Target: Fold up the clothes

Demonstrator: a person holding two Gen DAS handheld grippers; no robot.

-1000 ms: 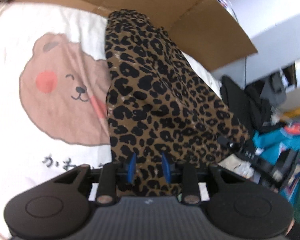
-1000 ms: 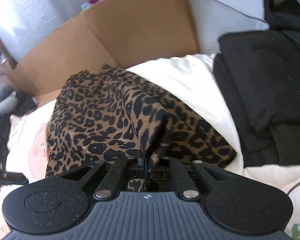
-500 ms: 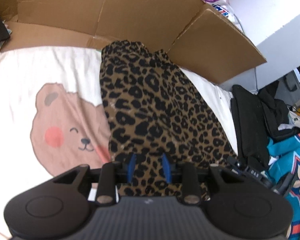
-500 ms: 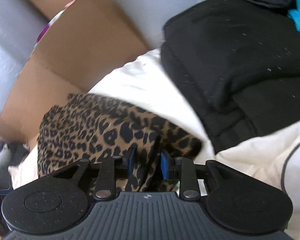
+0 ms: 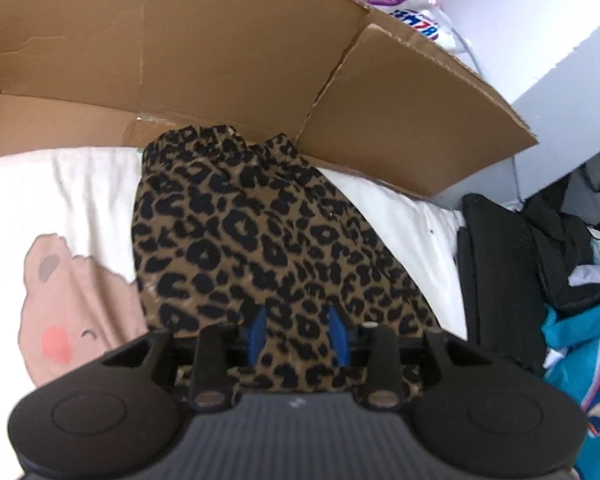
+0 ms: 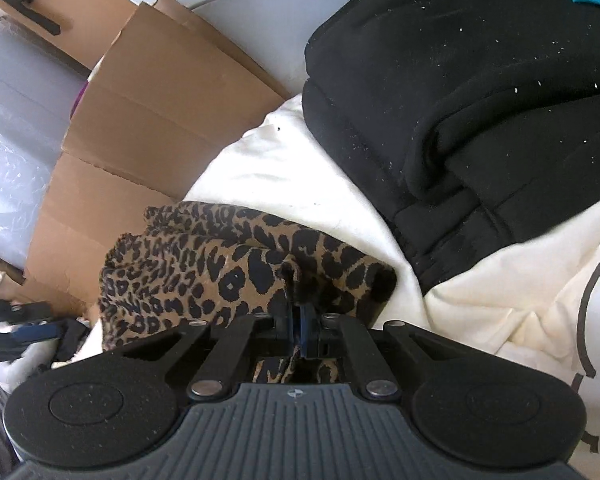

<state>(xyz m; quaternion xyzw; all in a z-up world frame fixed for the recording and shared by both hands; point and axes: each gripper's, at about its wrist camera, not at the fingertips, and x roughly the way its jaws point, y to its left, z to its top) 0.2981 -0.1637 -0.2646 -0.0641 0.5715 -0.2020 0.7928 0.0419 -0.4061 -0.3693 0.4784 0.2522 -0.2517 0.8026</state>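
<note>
A leopard-print garment (image 5: 260, 240) lies folded on a white blanket with a pink bear print (image 5: 72, 300). My left gripper (image 5: 296, 312) hovers over the garment's near edge. Its blue fingers (image 5: 256, 332) stand apart and its jaws are opening, with leopard cloth showing between them but not pinched. In the right wrist view the same garment (image 6: 204, 264) is a small bundle. My right gripper (image 6: 297, 306) is shut on a raised pinch of its near edge, and cloth also hangs below the fingers. At that view's left edge part of the left gripper (image 6: 32, 332) shows.
Tall cardboard flaps (image 5: 220, 60) stand right behind the garment. Folded black clothes (image 6: 460, 100) lie on the blanket to the right, with teal fabric (image 5: 580, 360) beyond. A cream garment with dark trim (image 6: 540, 300) lies near the right gripper. White blanket (image 6: 280, 168) lies between the garments.
The left gripper drew back and up, so more cardboard and blanket show, and its fingers stand slightly wider. The right gripper opened half a second ago and has shut again on the leopard cloth.
</note>
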